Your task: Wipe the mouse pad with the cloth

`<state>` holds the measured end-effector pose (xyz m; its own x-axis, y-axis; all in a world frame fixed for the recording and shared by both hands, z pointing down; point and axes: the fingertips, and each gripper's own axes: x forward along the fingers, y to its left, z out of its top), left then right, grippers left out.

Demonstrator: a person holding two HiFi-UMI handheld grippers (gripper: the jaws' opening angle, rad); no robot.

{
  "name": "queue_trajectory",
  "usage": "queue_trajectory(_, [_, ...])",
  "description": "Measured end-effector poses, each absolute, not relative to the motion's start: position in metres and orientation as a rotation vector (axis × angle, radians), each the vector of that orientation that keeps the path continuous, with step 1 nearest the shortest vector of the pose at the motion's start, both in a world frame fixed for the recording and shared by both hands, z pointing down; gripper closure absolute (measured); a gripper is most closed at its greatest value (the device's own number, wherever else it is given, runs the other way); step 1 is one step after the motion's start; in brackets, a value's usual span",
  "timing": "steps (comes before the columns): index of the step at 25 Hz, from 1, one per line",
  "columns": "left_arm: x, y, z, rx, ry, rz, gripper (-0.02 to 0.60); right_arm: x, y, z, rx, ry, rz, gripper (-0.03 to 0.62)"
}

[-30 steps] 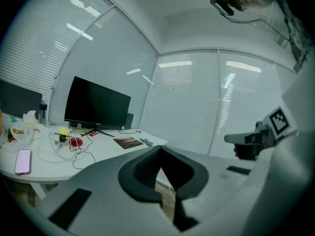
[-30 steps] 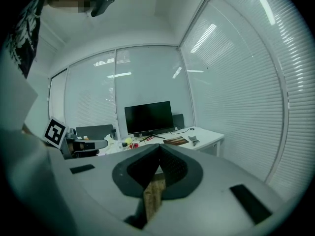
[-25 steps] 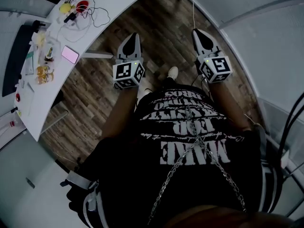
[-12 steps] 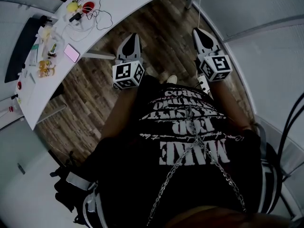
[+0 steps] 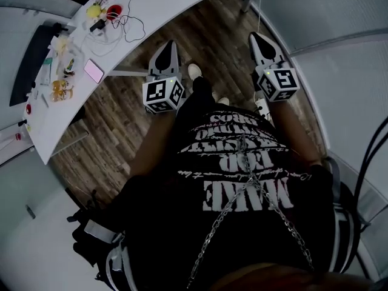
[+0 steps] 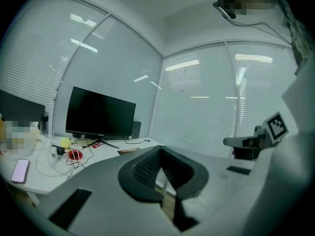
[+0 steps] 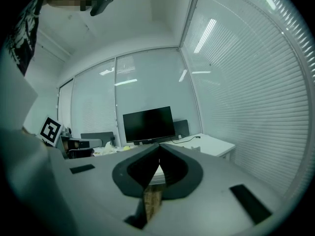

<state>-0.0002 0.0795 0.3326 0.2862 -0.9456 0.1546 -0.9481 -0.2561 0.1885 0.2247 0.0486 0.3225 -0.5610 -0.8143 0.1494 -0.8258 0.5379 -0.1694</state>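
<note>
Mouse pad is proving hard to pick out: a long dark slab (image 5: 31, 62) is lying along the far left edge of the curved white desk (image 5: 157, 2), and I cannot tell whether it is the pad or a screen seen from above. The cloth is not making itself out in any view.

Pale glass walls with horizontal blinds (image 6: 197, 107) are enclosing the room. A brown wood-plank floor (image 5: 121, 120) is showing between the desk and the person. The desk is sitting up and to the left of both grippers, well apart from them. The person's black shirt with white print and a metal chain (image 5: 242, 180) is filling the lower half of the head view and hiding the floor beneath. A black flat monitor (image 6: 101, 114) is standing on the desk by the window. One white shoe (image 5: 194, 71) is poking out between the grippers.

Small clutter is crowding the desk's left part: a pink phone (image 5: 93, 70), loose white cables (image 5: 103, 38), a red round object (image 5: 113, 9) and a yellow lump (image 5: 93, 9) just beside it. The bits near the dark slab are too small to name.

The left gripper (image 5: 171, 43) and the right gripper (image 5: 253, 36) are reaching out side by side in front of the torso, over bare floor, pointing roughly level. Each one's jaws are pressing together at the tips with nothing between them.
</note>
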Motion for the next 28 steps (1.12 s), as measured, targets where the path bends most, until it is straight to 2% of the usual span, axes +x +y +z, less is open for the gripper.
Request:
queue_trajectory(9, [0.002, 0.022, 0.359, 2.325, -1.683, 0.03, 0.575, 0.222, -0.001, 0.337, 1.472, -2.651, 0.322, 0.592])
queue_trajectory(28, [-0.05, -0.085, 0.382, 2.303, -1.639, 0.05, 0.577, 0.169, -0.097, 0.362, 1.451, -2.603, 0.381, 0.592])
